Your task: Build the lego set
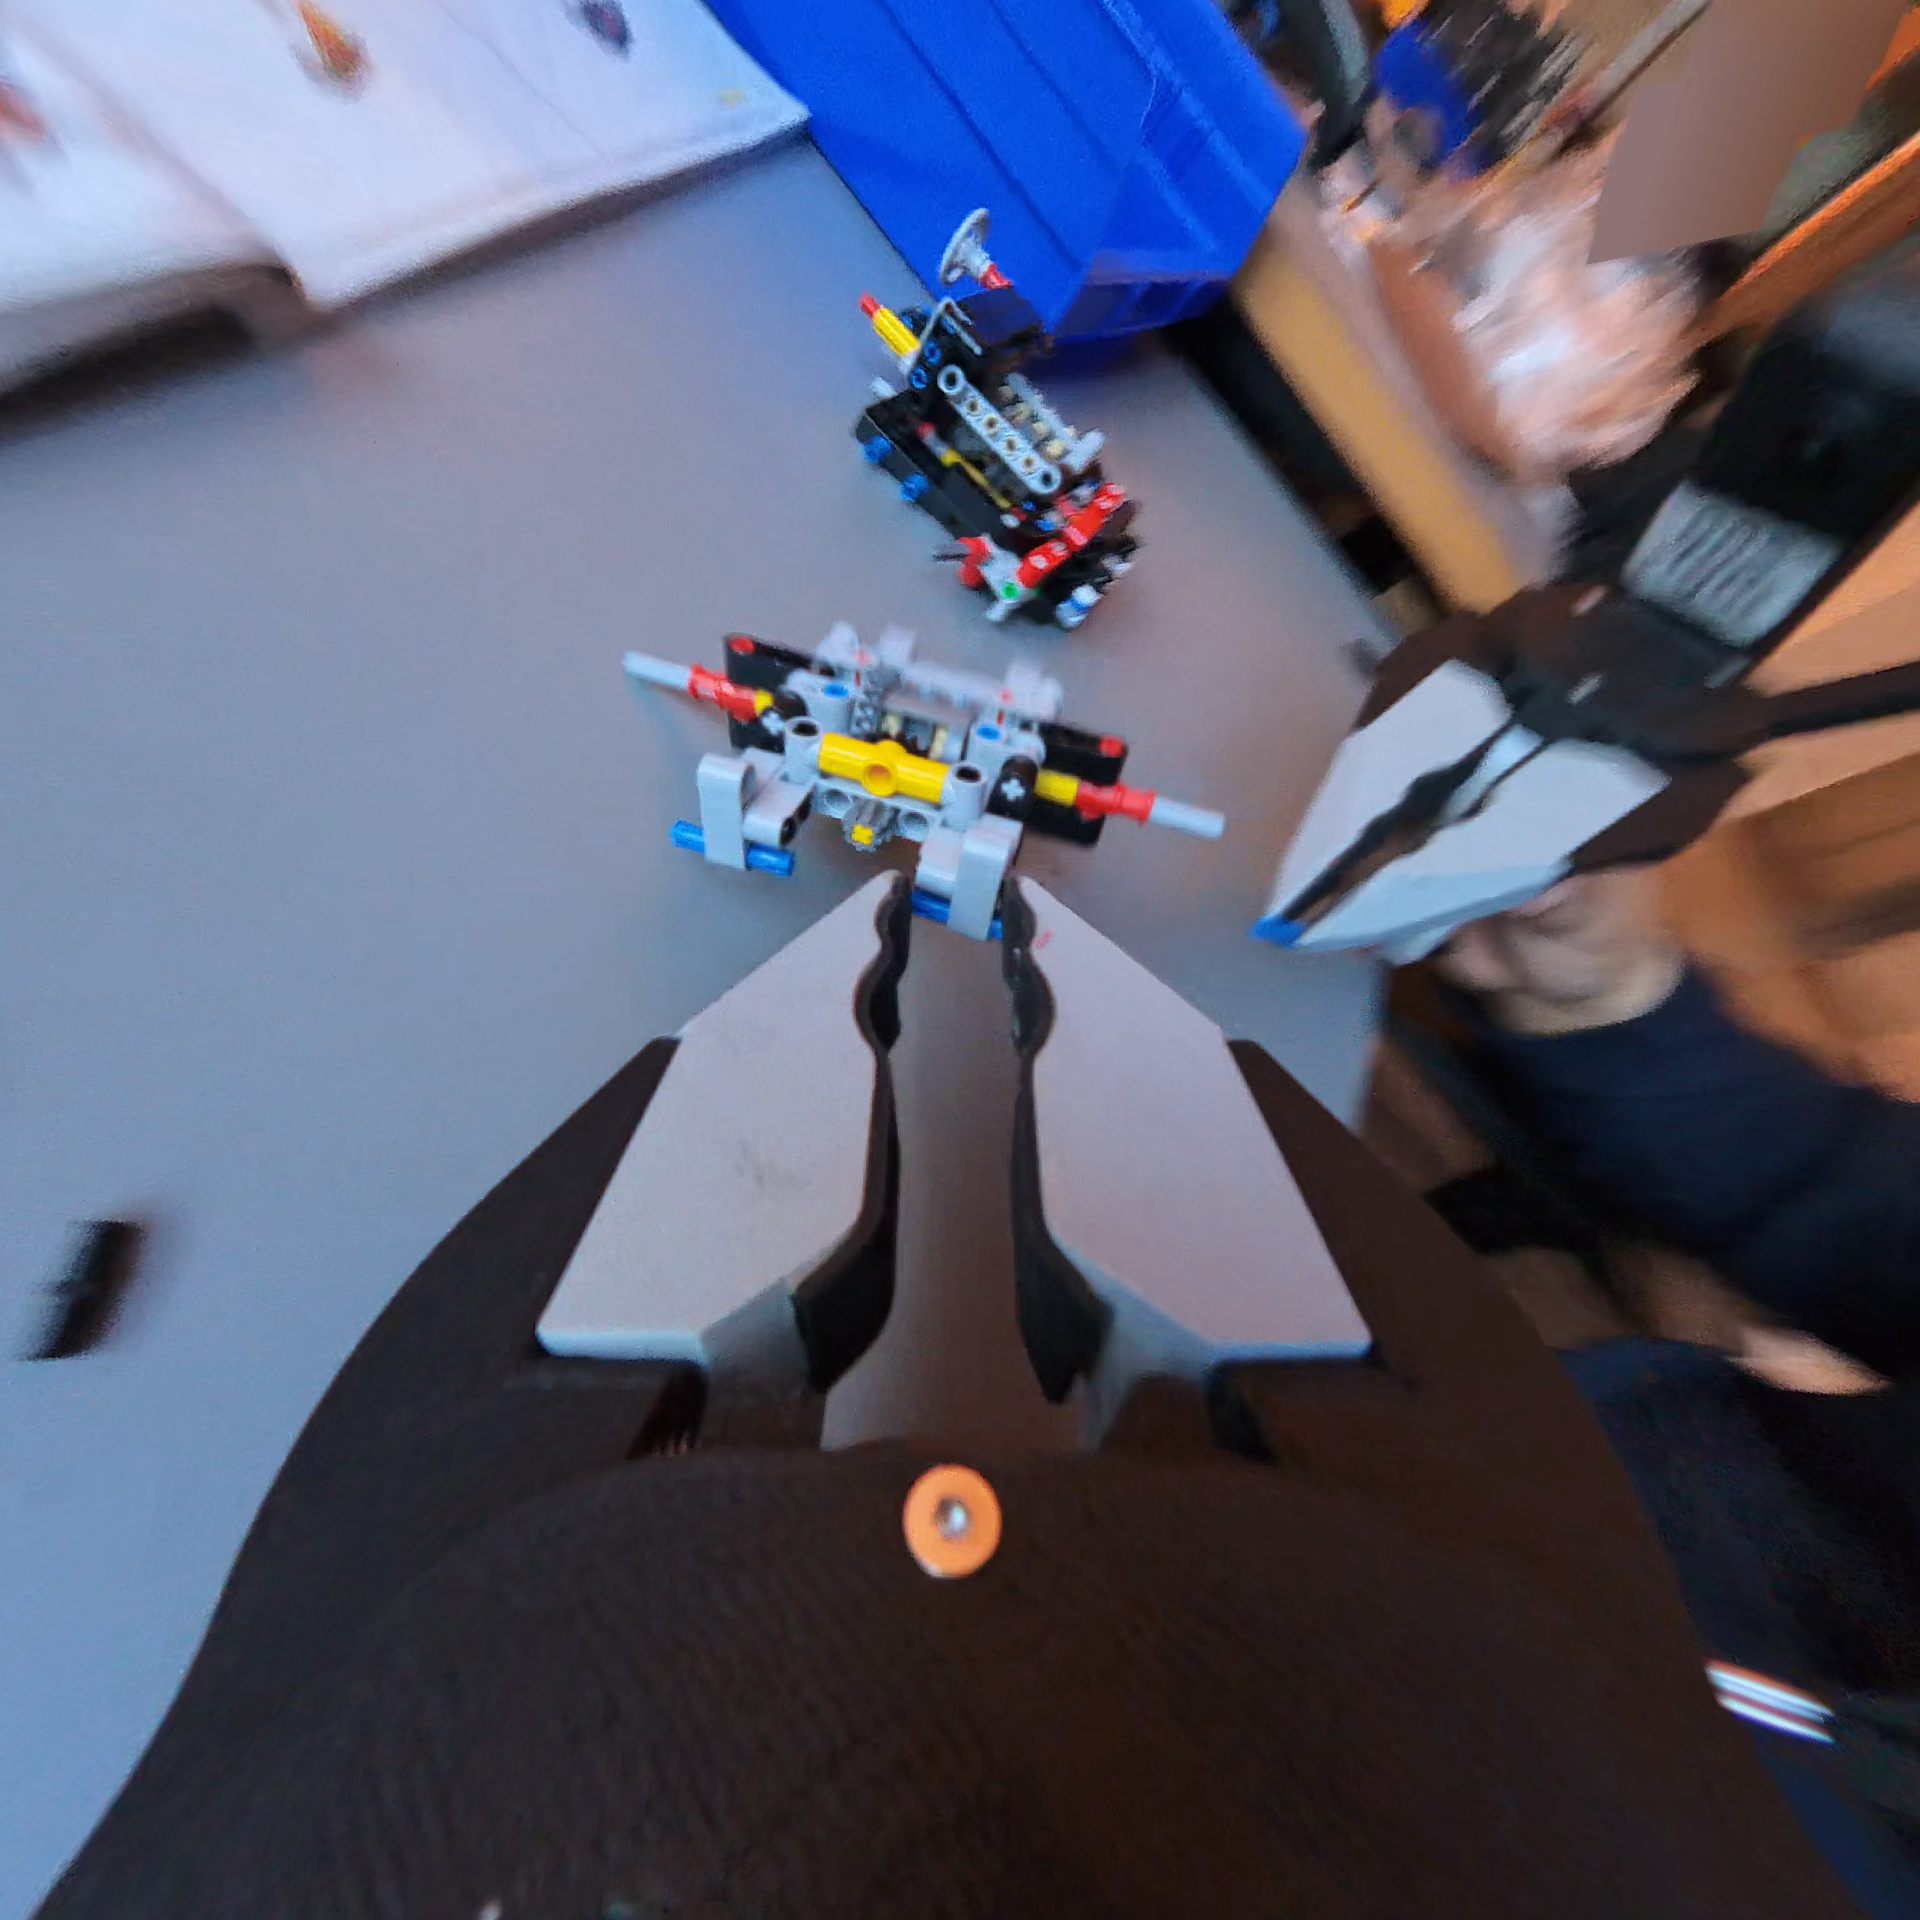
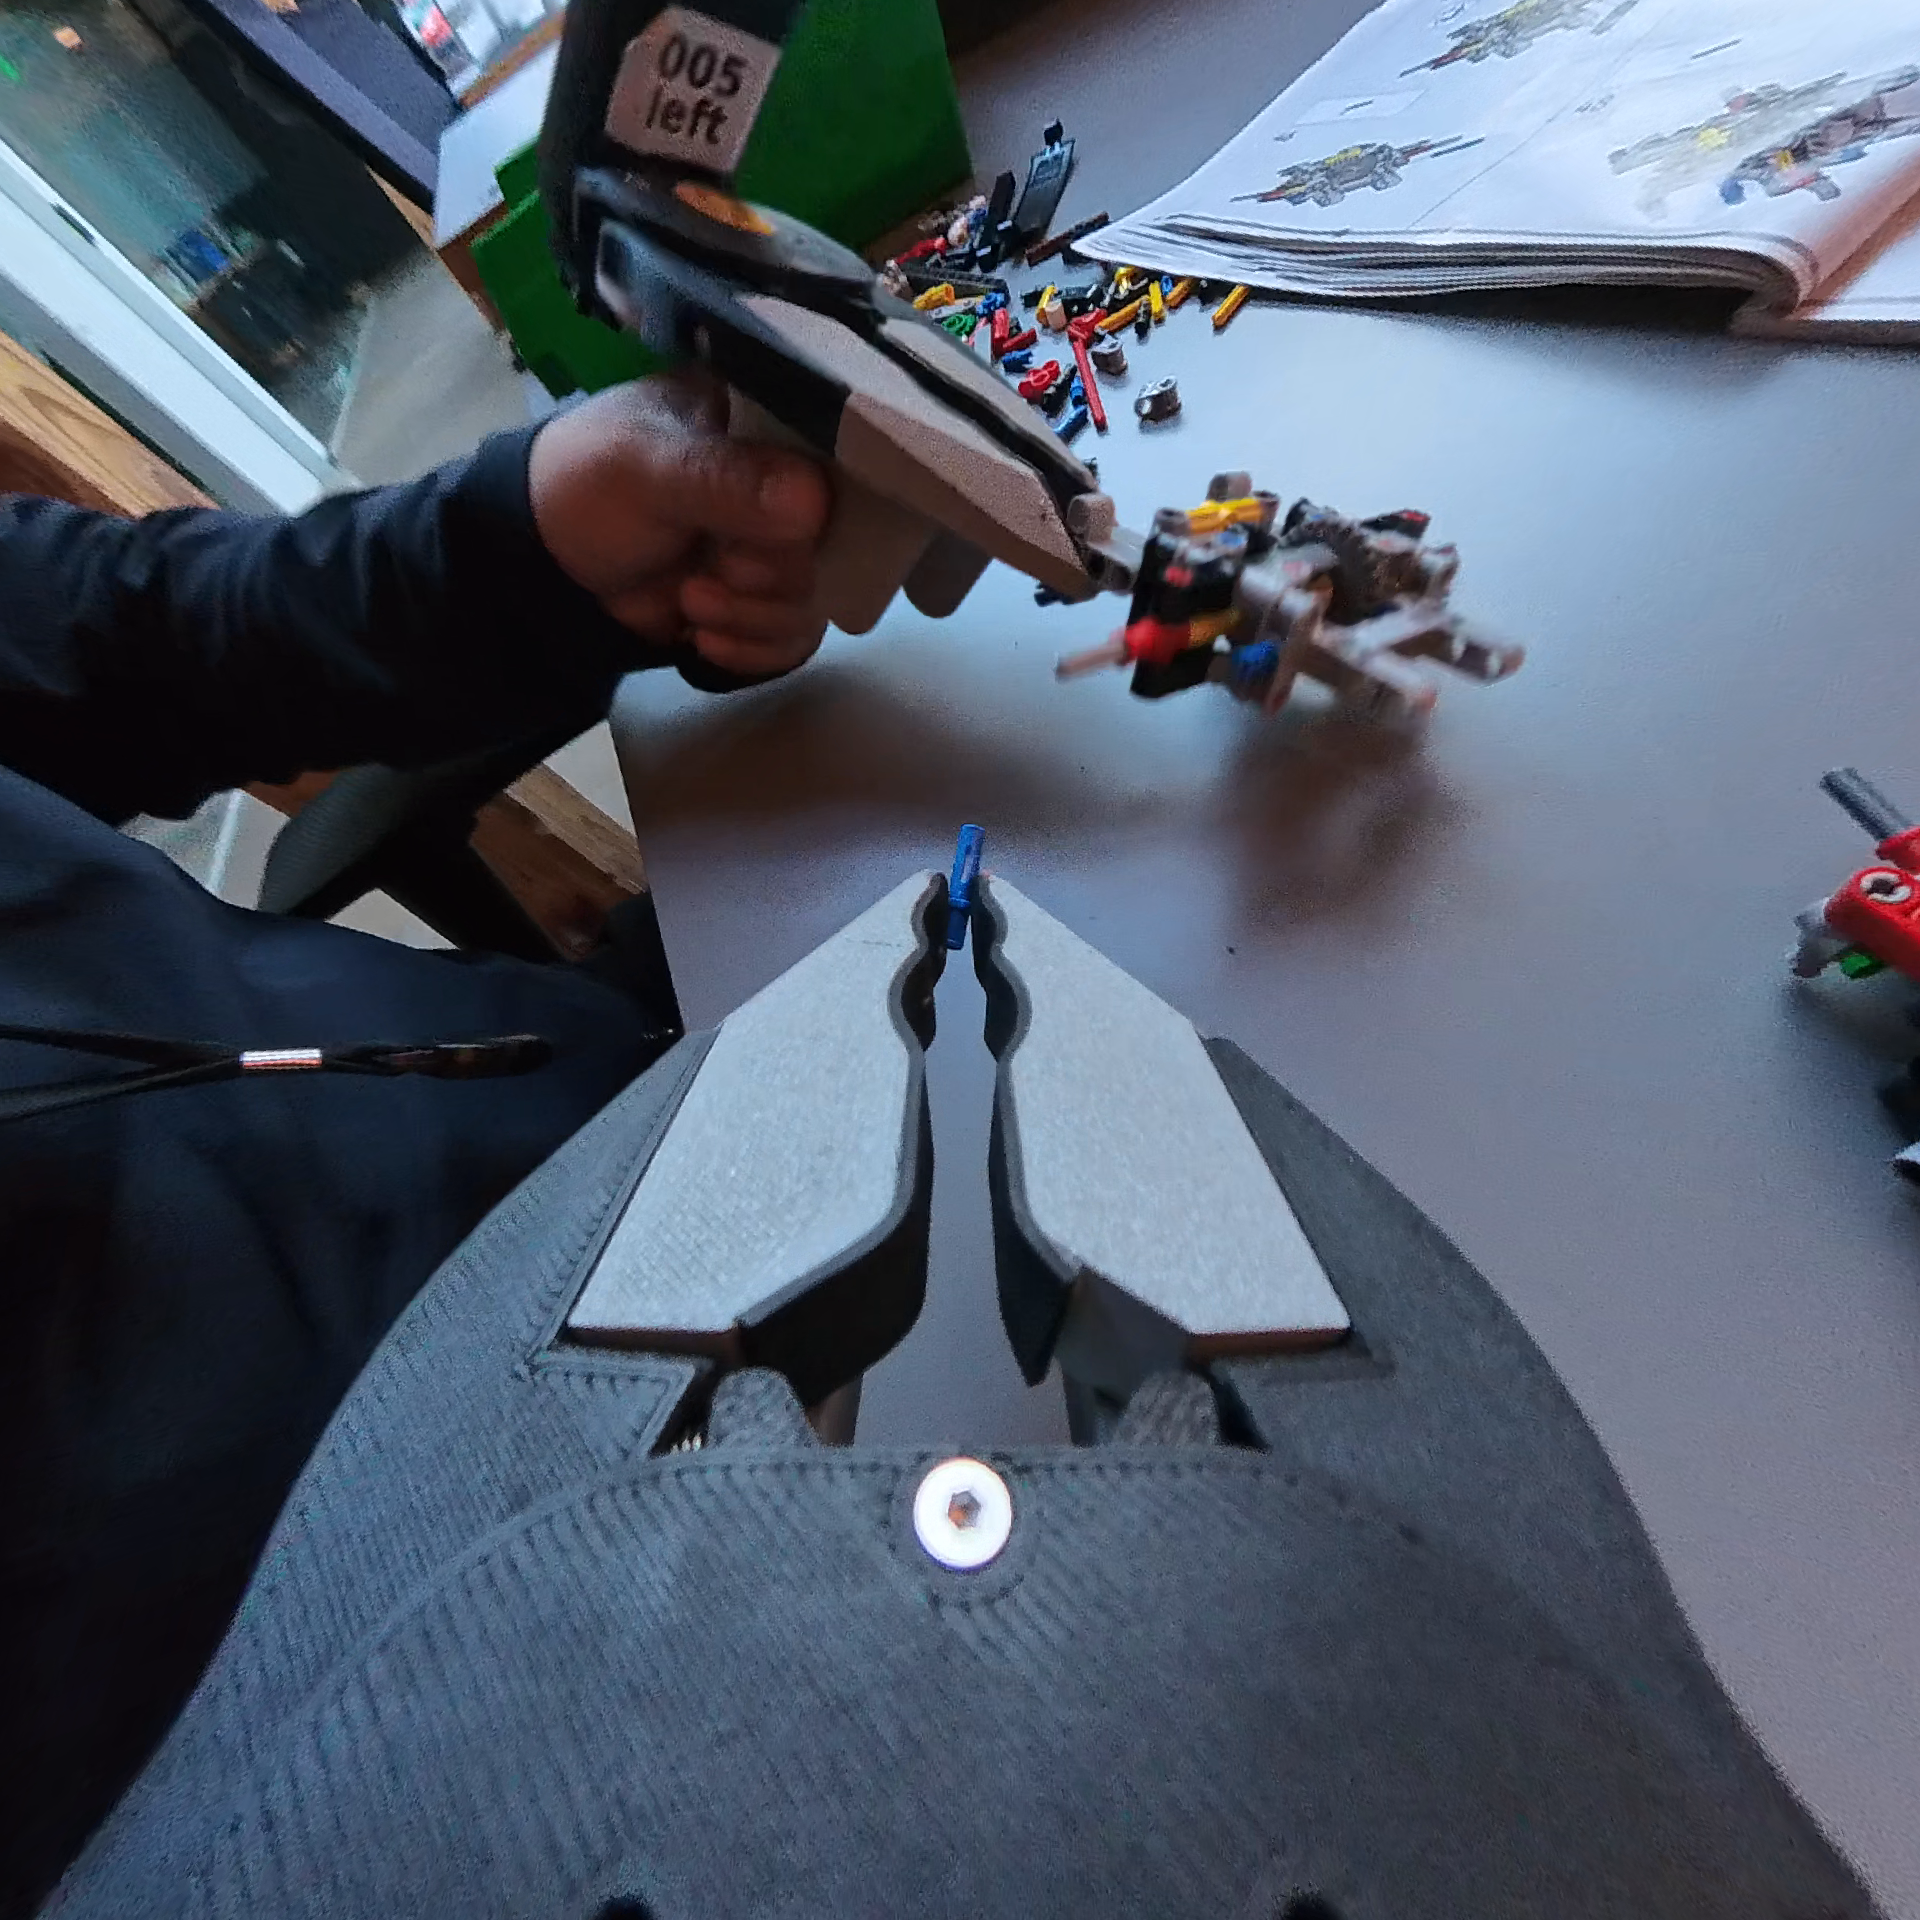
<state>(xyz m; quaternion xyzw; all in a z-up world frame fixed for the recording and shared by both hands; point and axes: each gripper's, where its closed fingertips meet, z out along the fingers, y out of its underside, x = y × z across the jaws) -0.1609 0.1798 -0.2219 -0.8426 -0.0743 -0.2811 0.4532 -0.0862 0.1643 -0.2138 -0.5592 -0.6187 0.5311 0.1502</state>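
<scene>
Left gripper clamped on grey end of brick assembly, lifted off the table. Right gripper pinched on blue pin, near table edge. Second assembly farther back, by blue bin.

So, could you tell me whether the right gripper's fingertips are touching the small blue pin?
Touching. The right wrist view shows the blue pin pinched between the right gripper's fingertips, its top end poking out past them.

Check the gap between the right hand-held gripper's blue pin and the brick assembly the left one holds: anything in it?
Nothing visible. The right hand-held gripper pinches a blue pin; the left hand-held gripper grips the grey-and-yellow brick assembly by a grey beam. Only bare table lies between.
</scene>
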